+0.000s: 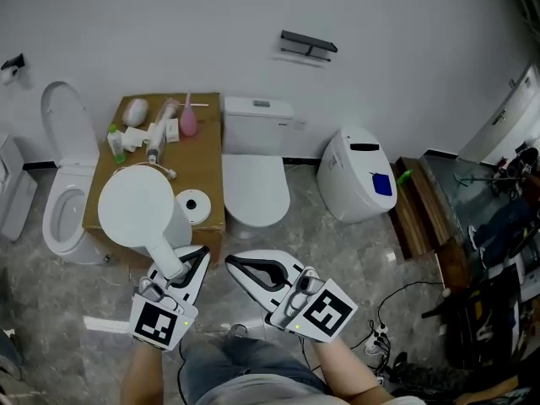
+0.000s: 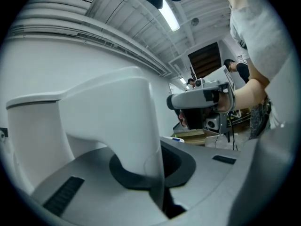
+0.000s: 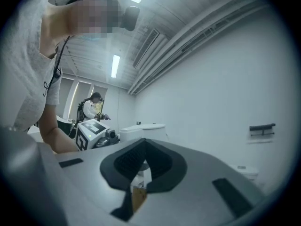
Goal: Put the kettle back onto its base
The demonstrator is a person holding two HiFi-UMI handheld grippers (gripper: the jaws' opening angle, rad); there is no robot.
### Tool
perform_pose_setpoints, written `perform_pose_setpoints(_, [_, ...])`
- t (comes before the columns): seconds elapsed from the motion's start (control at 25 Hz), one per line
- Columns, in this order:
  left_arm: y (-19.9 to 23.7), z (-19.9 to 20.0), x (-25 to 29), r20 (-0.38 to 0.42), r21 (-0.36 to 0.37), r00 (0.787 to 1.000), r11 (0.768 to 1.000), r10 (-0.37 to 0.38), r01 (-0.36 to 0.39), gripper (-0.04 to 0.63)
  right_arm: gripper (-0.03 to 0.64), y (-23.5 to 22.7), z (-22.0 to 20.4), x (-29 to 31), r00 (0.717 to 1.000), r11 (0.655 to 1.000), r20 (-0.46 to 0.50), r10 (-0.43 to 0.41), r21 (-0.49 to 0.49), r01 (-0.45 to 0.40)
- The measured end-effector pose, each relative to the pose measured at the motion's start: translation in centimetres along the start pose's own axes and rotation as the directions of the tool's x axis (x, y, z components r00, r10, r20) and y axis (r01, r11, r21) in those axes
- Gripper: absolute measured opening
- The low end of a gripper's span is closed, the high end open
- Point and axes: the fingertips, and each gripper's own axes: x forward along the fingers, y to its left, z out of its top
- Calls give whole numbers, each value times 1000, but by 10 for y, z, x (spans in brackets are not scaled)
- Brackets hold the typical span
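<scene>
1. The cardboard box [image 1: 202, 163] between the two toilets is where this job ends. Bottles and tubes crowd its far end, and the near right corner is kept for the base.
2. The kettle [image 1: 135, 209] is in my left gripper [image 1: 187, 264]. Its jaws are pinched hard on the white handle, and the round lid faces up over the box's near left part. From above I cannot tell how high it hangs.
3. My right gripper [image 1: 240, 268] sits off to the right, in front of the middle toilet. Its jaws are pressed together with nothing in them, and I judge it has no part in the job now.
4. The base [image 1: 192, 202], a small white disc with a dark centre, lies bare just right of the kettle.
5. My reckoning: pickup and carry are done. What remains is to centre the kettle over the disc, lower it until it seats, and let go.
</scene>
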Motion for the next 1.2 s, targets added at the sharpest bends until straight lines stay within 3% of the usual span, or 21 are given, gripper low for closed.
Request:
perform_pose_setpoints(0.72, [57, -120, 134, -25, -77, 995, 993, -97, 95, 9, 9, -119, -78, 47, 991, 995, -104, -87, 47, 92])
perform_pose_setpoints(1.2, [66, -177, 179, -52, -75, 987, 986, -151, 147, 9, 9, -155, -112, 69, 985, 993, -136, -107, 26, 112])
